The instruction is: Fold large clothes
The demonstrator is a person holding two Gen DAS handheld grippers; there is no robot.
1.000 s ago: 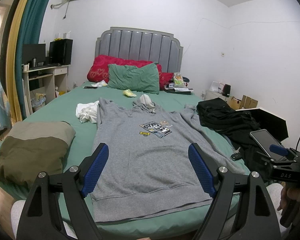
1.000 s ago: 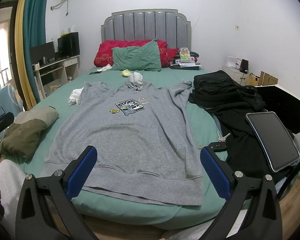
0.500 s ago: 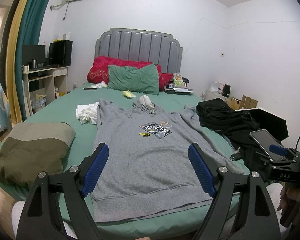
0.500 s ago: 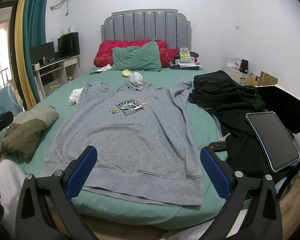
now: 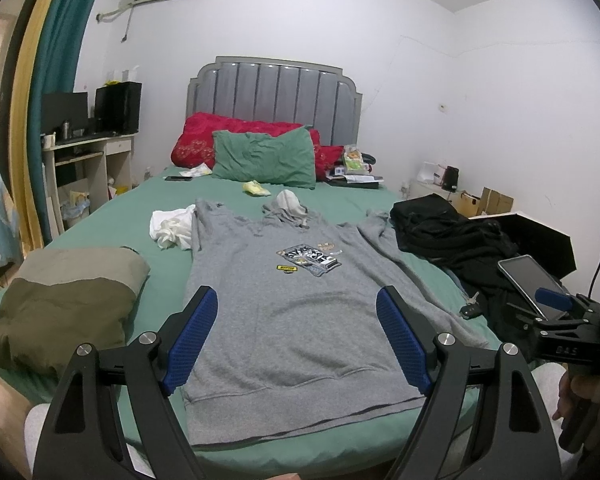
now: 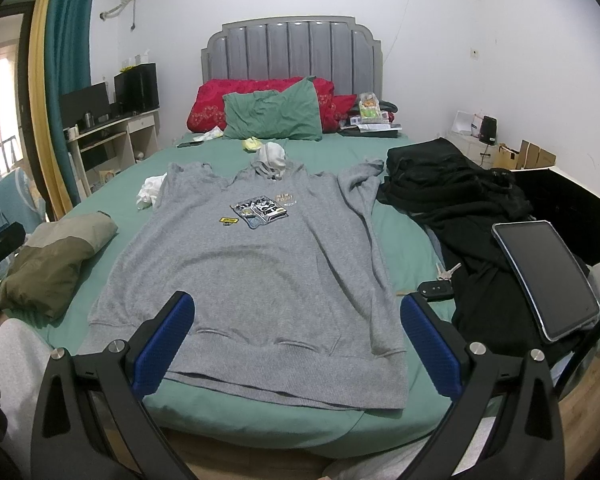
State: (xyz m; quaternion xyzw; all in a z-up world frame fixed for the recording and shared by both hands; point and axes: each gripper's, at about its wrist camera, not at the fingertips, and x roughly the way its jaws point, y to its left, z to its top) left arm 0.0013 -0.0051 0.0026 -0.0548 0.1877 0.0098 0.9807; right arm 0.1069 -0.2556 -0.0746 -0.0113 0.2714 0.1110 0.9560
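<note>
Left wrist view: the left gripper (image 5: pixel 296 340) is spread wide with nothing between its blue pads, hovering over the near edge of the bed (image 5: pixel 112 236). Through the gap, at twelve o'clock, lies the grey hoodie (image 5: pixel 292 312), face up and flat on the green sheet, its hem nearest and hanging slightly over the bed edge, its hood farthest. The long axis runs straight away from the gripper, hem to hood, toward the green pillow (image 5: pixel 264 158) and the grey headboard (image 5: pixel 272 92). At nine o'clock sits a folded olive and brown garment (image 5: pixel 60 308); farther off at eleven o'clock, a crumpled white cloth (image 5: pixel 172 228) touches the hoodie's shoulder. At two o'clock a heap of black clothes (image 5: pixel 452 228) lies beside the hoodie's far sleeve, with a tablet (image 5: pixel 528 284) at three o'clock.

From the right wrist view, the right gripper (image 6: pixel 296 344) is likewise wide open and empty, with the hoodie's hem (image 6: pixel 260 364) directly ahead. Keys (image 6: pixel 440 284) rest on the sheet at two o'clock, just beside the hoodie's edge.

Both grippers face the hem almost squarely. Judging by the views, the left one is nearer the hem's nine o'clock corner and the right one nearer its three o'clock corner, so folding has likely not begun.
</note>
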